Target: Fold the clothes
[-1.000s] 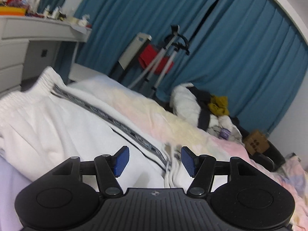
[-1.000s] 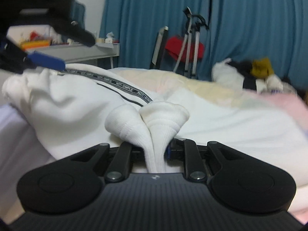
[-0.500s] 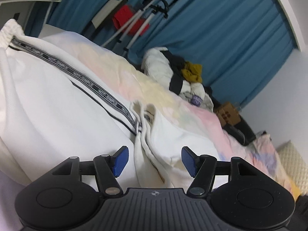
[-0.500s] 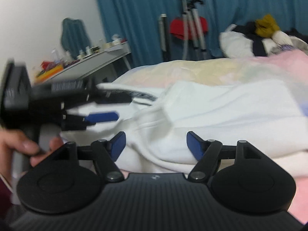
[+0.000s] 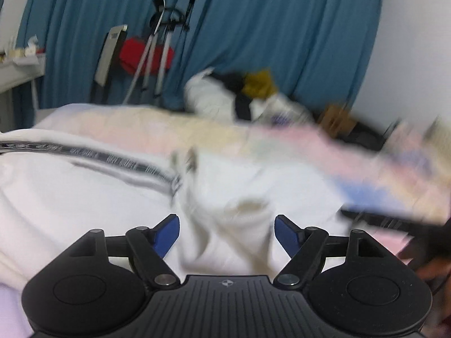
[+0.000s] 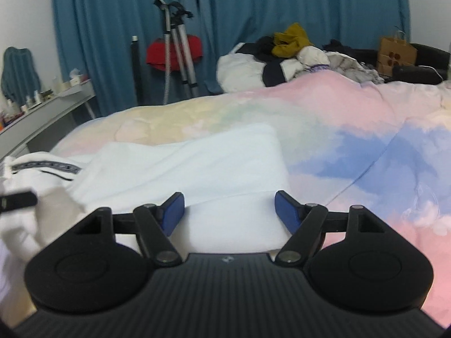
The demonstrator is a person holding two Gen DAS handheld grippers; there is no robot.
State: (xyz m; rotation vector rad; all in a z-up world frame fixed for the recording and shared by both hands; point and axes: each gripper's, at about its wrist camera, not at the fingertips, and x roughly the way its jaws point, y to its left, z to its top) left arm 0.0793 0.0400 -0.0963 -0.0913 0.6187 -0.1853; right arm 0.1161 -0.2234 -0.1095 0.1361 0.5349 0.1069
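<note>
The bed [image 6: 366, 129] carries the white garment [image 6: 183, 166], its long axis running from 9 to 3 o'clock. The right gripper [image 6: 229, 211] hangs over its folded edge at 12, fingers spread, empty. The left gripper [image 5: 227, 232], also spread, faces a bunched fold at 12.

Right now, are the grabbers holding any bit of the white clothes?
No. Both the left gripper and the right gripper are open, with the white garment lying loose on the bed, nothing pinched between their fingers.

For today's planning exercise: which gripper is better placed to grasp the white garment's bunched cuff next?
Probably left: the left gripper is open with the cuff between its fingers; the right gripper faces flat cloth.
</note>
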